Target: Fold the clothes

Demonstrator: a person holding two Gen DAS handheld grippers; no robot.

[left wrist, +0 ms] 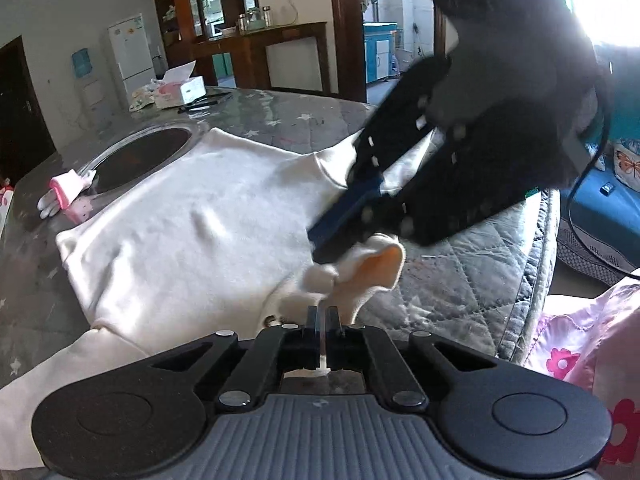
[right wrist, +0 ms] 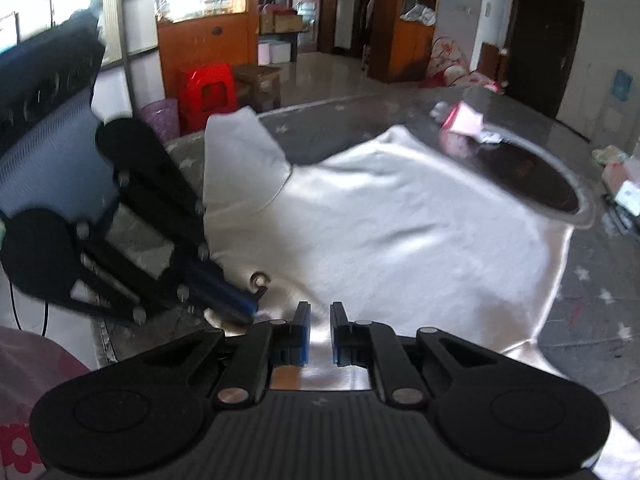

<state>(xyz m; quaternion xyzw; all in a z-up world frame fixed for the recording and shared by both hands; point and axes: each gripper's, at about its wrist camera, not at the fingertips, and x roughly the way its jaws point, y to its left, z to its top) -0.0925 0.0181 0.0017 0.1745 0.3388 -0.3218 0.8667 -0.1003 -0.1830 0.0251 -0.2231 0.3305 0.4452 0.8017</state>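
Observation:
A white long-sleeved top (left wrist: 192, 232) lies spread on the table; it also shows in the right wrist view (right wrist: 400, 232). My left gripper (left wrist: 322, 314) is shut on a bunched fold of the top's edge (left wrist: 360, 276), held slightly off the table. My right gripper (right wrist: 319, 334) hangs over the near part of the top, its jaws a small gap apart with nothing between them. It shows in the left wrist view (left wrist: 328, 240) close above the held fold. The left gripper shows in the right wrist view (right wrist: 250, 306), low left. One sleeve (right wrist: 240, 160) lies toward the far edge.
The table has a grey star-print quilted cover (left wrist: 460, 264) and a round dark inset (left wrist: 140, 160). Small pink-and-white garments (left wrist: 68, 196) lie beside the inset. A tissue box (left wrist: 184, 88) sits at the far end. A red stool (right wrist: 208, 92) stands beyond the table.

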